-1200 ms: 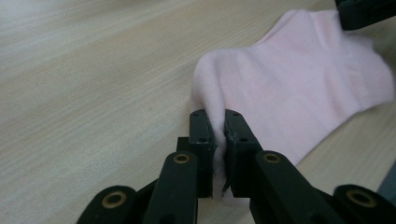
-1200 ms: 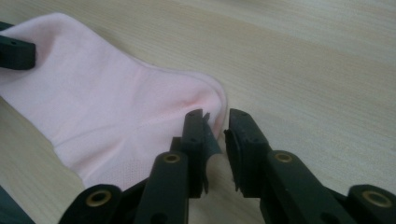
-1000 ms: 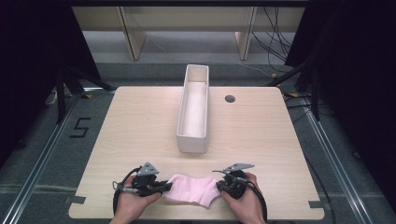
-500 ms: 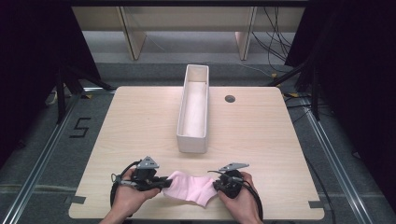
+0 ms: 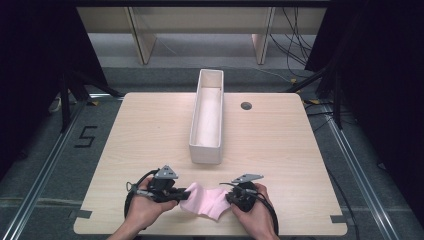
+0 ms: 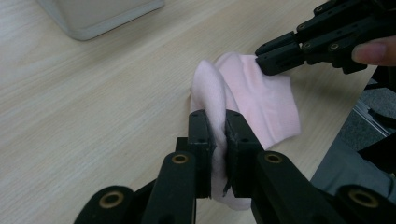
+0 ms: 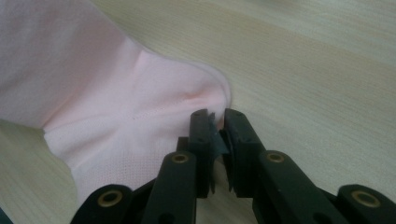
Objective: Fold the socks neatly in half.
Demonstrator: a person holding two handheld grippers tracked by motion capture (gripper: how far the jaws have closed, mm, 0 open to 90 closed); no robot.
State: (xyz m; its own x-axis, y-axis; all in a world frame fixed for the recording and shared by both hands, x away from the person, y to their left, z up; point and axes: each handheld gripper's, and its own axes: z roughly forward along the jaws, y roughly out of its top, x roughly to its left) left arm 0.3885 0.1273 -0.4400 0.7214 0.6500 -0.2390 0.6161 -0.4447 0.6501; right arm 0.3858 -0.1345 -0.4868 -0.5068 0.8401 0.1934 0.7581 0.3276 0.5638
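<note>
A soft pink cloth [image 5: 205, 201] lies near the front edge of the wooden table [image 5: 150, 135], bunched up between the two hand-held grippers. My left gripper [image 5: 184, 193] is shut on a raised fold of the cloth [image 6: 261, 100] at its left end; the left gripper view has the fabric pinched between the jaws of that gripper [image 6: 217, 116]. My right gripper [image 5: 229, 199] is shut on the cloth's opposite edge [image 7: 116, 93], fabric caught at its fingertips [image 7: 215, 116]. The left gripper view also has the right gripper [image 6: 261, 58] farther off, biting that edge.
A long, narrow white box [image 5: 206, 120] stands open-topped at the table's middle, running away from me, its near end just beyond the cloth. A round dark hole [image 5: 246, 105] sits in the tabletop at the back right. Bare wood lies on either side of the box.
Both grippers have moved slightly away from the front edge and toward each other. The cloth between them is more bunched and humped than before.
</note>
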